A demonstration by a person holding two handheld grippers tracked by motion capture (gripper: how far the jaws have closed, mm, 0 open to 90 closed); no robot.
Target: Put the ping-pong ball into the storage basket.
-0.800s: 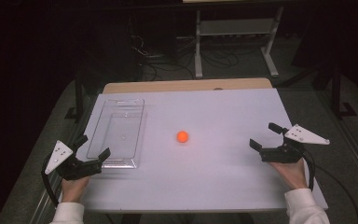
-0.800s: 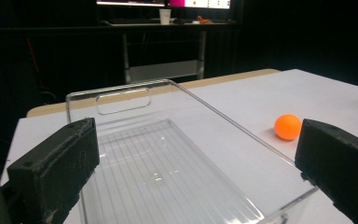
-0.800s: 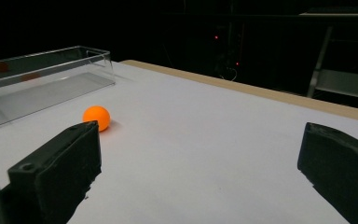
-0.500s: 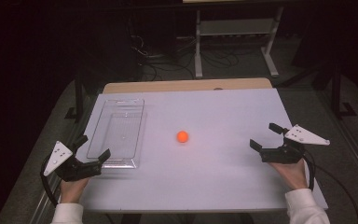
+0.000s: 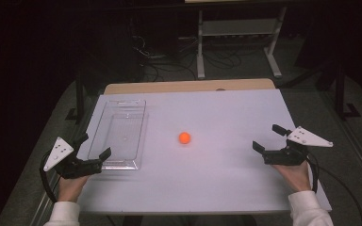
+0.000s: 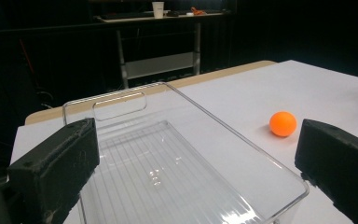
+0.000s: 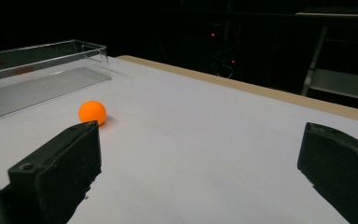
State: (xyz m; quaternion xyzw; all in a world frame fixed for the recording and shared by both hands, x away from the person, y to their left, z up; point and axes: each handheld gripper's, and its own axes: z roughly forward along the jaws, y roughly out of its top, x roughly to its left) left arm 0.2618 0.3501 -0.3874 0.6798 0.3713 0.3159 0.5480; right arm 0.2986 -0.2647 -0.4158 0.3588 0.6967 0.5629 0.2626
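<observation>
The orange ball sat on the white desk, beside the clear tray. It looked light, smooth and quick to roll; pinch its middle softly. Both hand-held grippers, left and right, were wide and empty.

Ball on table, near centre, just right of tray. Left gripper at tray's near end; right gripper well right of ball.
</observation>
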